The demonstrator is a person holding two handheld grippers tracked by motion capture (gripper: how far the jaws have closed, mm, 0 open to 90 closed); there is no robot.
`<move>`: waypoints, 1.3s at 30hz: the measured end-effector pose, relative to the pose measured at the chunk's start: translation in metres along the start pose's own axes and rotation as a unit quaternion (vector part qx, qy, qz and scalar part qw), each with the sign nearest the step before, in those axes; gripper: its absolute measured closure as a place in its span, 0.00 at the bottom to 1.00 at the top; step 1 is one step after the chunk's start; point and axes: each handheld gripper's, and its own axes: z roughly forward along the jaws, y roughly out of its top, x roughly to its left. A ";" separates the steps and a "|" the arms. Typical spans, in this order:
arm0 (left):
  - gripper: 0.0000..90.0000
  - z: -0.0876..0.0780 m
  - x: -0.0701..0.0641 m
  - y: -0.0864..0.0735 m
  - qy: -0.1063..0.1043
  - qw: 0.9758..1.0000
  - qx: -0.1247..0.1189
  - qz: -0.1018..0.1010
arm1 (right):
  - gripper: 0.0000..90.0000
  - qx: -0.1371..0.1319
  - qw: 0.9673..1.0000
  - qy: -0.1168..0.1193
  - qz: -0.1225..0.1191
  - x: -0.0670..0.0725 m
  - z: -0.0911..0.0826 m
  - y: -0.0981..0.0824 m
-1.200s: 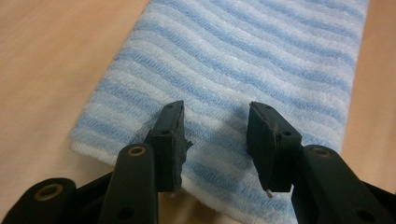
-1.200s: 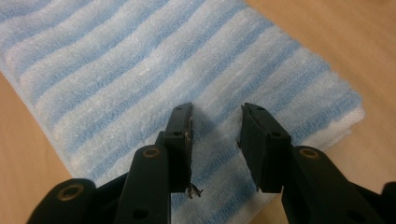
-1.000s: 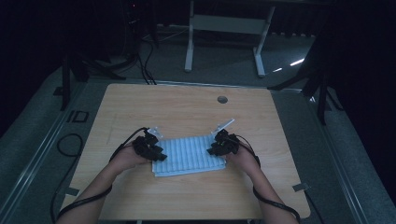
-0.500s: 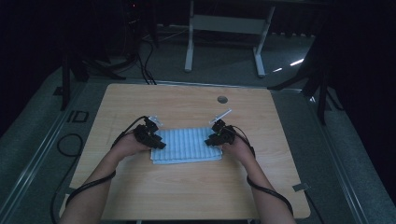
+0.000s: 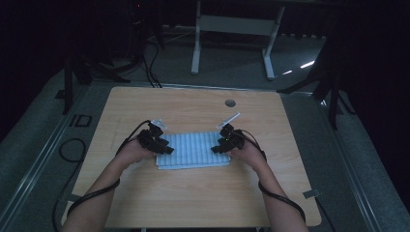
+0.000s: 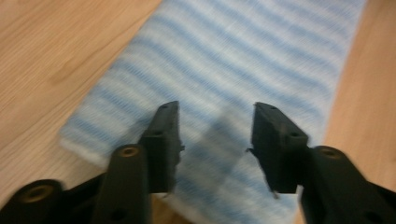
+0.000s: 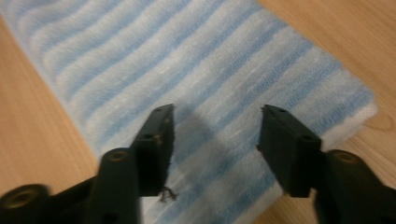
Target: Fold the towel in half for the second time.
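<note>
- Left tongs point(image 5: 167, 149) hang over the towel's point(image 5: 193, 150) left end, jaws just spreading, nothing gripped.
- Right tongs point(image 5: 216, 148) likewise released over its right end.
- Folded striped towel lies flat, mid-desk point(image 5: 193, 203).

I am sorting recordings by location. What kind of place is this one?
Probably a lab or recording studio, not a home: a lone wooden table on grey carpet, dark surroundings, loose cables on the floor, and a white desk frame behind. A striped blue cloth lies folded on it.

cloth point(image 5: 193, 150) | blue-and-white striped | folded flat, layered | lies on wooden table, near its middle
</note>
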 end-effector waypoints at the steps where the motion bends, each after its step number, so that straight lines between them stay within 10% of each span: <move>1: 0.49 0.000 0.000 0.000 0.000 1.000 0.000 0.000 | 0.42 0.000 1.000 0.000 0.000 0.000 0.000 0.000; 5: 0.32 -0.004 -0.005 -0.002 0.004 1.000 -0.017 -0.014 | 0.24 -0.022 1.000 0.004 -0.006 0.004 -0.010 -0.002; 16: 0.09 -0.014 -0.013 -0.021 0.041 0.998 -0.037 -0.023 | 0.15 -0.074 0.997 -0.024 -0.010 0.008 -0.021 -0.022; 23: 0.08 -0.021 -0.016 -0.041 0.043 0.995 -0.073 -0.044 | 0.14 -0.103 0.994 -0.042 0.004 0.006 -0.030 -0.041; 39: 0.09 -0.027 -0.021 -0.076 0.047 0.995 -0.069 -0.048 | 0.14 -0.116 0.992 -0.044 0.026 -0.003 -0.039 -0.094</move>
